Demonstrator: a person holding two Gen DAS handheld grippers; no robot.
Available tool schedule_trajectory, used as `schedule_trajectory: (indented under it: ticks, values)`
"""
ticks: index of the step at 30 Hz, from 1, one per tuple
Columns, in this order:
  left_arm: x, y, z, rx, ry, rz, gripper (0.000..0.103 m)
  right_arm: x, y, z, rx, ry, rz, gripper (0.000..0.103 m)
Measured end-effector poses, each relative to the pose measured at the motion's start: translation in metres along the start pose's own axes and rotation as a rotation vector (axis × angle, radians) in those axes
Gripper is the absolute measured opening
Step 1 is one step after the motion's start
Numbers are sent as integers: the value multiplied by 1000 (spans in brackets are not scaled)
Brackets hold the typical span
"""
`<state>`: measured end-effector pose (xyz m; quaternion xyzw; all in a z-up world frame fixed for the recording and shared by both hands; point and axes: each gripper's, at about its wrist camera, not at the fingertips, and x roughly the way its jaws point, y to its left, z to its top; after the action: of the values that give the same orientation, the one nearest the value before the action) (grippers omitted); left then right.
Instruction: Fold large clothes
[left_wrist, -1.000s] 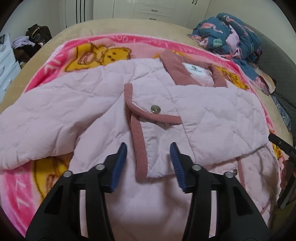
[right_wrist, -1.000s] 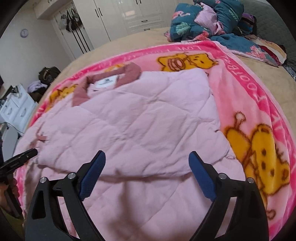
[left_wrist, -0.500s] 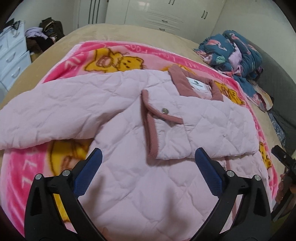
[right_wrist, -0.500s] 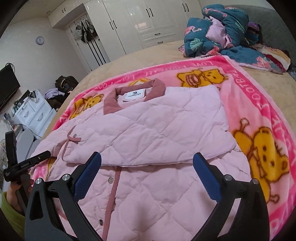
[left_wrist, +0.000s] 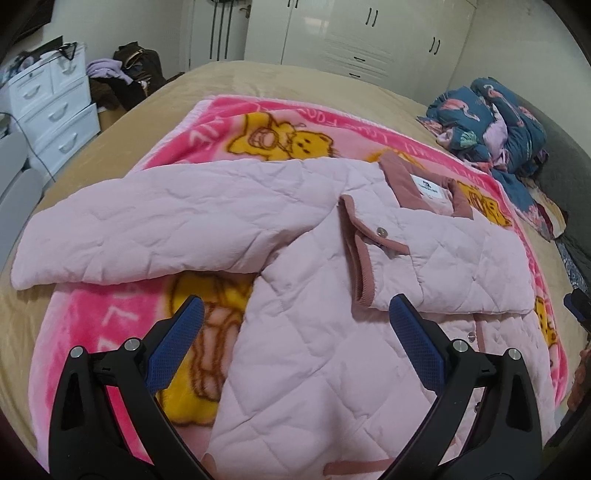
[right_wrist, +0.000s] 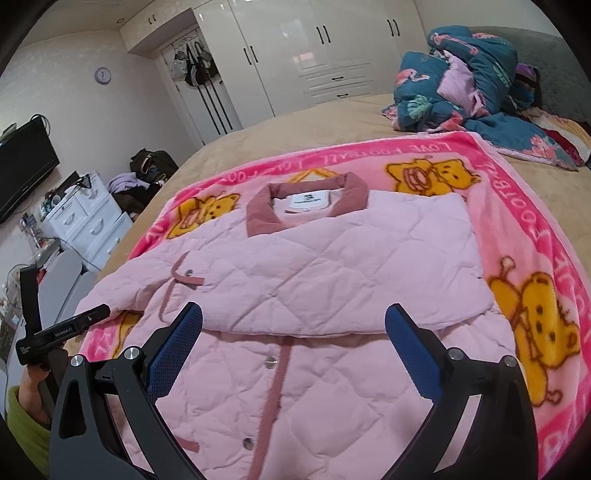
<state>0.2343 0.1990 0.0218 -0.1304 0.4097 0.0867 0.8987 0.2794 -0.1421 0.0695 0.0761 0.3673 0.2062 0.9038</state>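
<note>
- Here, one pink quilted jacket lies face up on one pink bear-print blanket, spread over a tan bed.
- One sleeve is folded across the chest, its cuff ending near the front placket; the other sleeve stretches out flat to the side, its end lying past the blanket edge.
- Two grippers: the left gripper has just been opening and its jaws stand wide above the jacket body, nothing between the pads.
- The right gripper has also just been opening; its jaws gape wide over the folded sleeve's lower edge, holding nothing.
- One dark pink collar with one white label sits at the far end.
- Three snaps show along the placket in the right view; the lower hem is cut off behind the gripper arms.
- One heap of blue flamingo-print bedding sits at the far corner.
- The label's print is too small to read.
</note>
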Motion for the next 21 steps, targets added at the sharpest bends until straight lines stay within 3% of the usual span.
schedule_trajectory:
  ticks: [21]
  values:
    - [-27,59,-13,-83,-51,82,94,15,83,8,-117,9,83,99]
